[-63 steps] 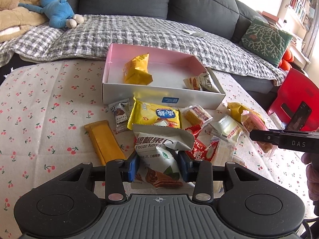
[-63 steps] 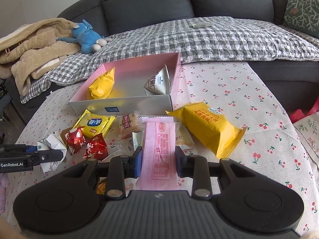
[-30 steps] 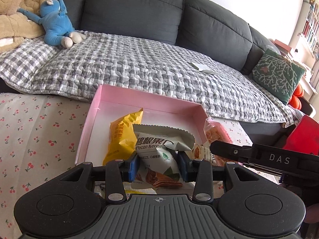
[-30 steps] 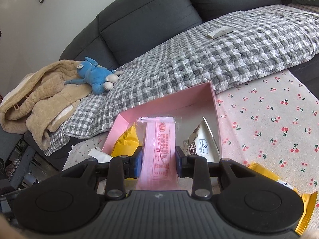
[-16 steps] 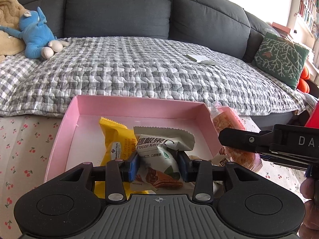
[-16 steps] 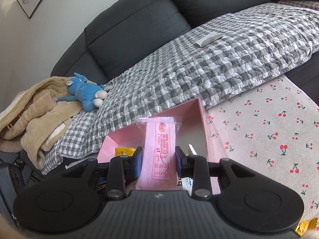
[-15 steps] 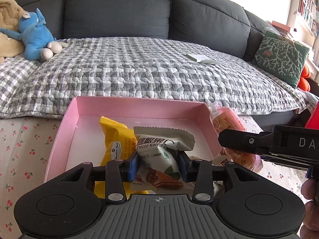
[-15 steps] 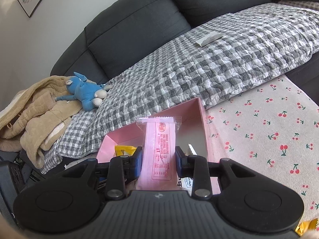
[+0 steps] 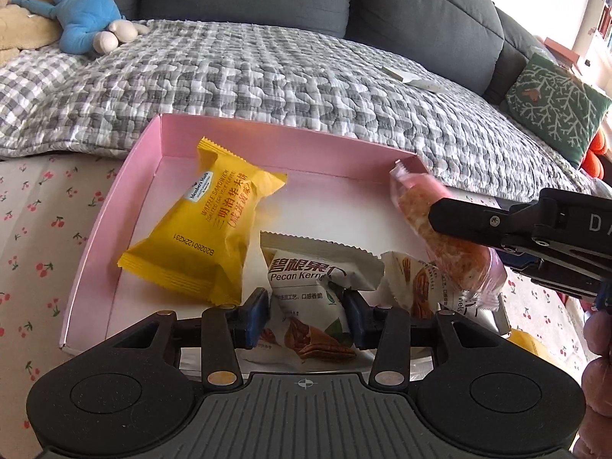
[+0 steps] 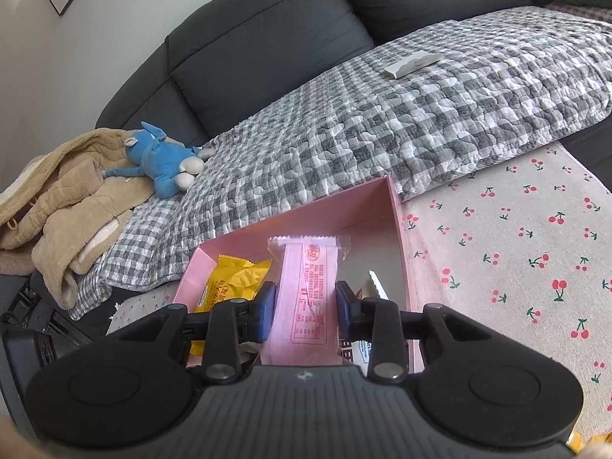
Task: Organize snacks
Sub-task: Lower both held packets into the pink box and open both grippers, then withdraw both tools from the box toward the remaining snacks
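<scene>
Holding a light, crinkly pecan packet [image 9: 306, 306] by its middle, the left tool [image 9: 308, 315] is opening. The right tool [image 10: 305, 308] pinches a soft pink wafer packet [image 10: 306, 290] mid-length, above the pink box [image 10: 397, 229].

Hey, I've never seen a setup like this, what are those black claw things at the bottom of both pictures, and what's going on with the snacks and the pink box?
Those are hand-held two-finger grippers, one per hand, each with a camera looking along its fingers. In the left camera's picture, the left gripper has a pecan kernel packet between its jaws, which are opening, low over the pink box. A yellow waffle sandwich packet and another pecan packet lie in the box. The other picture is from the right gripper, which grips a pink snack bar above the same box. The box stands on a cherry-print tablecloth before a sofa.
</scene>
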Motion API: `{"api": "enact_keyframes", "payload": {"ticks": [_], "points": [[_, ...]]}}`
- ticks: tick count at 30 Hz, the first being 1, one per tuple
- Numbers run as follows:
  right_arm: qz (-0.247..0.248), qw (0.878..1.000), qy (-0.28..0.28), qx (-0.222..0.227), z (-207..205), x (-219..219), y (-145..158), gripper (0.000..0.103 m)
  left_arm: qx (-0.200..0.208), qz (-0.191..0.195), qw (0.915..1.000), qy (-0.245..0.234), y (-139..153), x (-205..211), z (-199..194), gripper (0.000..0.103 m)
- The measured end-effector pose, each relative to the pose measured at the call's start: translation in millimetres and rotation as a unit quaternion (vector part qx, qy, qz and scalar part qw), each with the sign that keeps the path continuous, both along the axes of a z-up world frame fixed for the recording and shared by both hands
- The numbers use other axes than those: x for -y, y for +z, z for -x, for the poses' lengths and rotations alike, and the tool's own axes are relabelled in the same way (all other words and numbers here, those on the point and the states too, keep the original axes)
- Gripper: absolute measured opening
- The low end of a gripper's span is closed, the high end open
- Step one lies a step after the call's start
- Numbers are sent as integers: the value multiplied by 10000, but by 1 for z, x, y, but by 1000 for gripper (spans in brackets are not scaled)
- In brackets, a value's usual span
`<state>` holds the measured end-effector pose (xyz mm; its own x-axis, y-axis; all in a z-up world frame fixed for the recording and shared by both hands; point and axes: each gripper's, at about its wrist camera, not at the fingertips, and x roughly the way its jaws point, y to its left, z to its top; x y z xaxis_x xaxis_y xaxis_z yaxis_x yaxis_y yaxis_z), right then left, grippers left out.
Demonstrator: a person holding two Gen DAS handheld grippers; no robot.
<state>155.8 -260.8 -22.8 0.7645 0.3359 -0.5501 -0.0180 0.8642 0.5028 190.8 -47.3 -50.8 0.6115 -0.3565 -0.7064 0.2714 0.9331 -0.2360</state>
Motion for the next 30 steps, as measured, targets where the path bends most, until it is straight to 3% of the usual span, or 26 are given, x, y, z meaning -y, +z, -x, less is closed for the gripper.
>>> {"api": "enact_keyframes", "payload": {"ticks": [8, 12, 17, 19, 25, 30], "points": [[252, 9996, 152, 47, -1, -10, 0, 36, -143, -74, 9999, 9, 3, 0, 13, 42], [343, 9992, 188, 115, 3, -13, 2, 66, -62, -158, 9998, -83, 3, -2, 22, 46], [417, 9986, 283, 172, 10, -17, 10, 80, 100, -195, 9996, -200, 7, -4, 29, 62], [440, 9984, 277, 217, 16, -18, 15, 86, 158, -234, 9995, -169, 9, -6, 30, 76], [367, 9988, 168, 288, 31, -13, 29, 96, 304, -174, 9993, -129, 20, -13, 38, 90], [450, 9986, -1, 266, 45, -7, 34, 100, 490, -244, 9983, -224, 32, -14, 50, 94]]}}
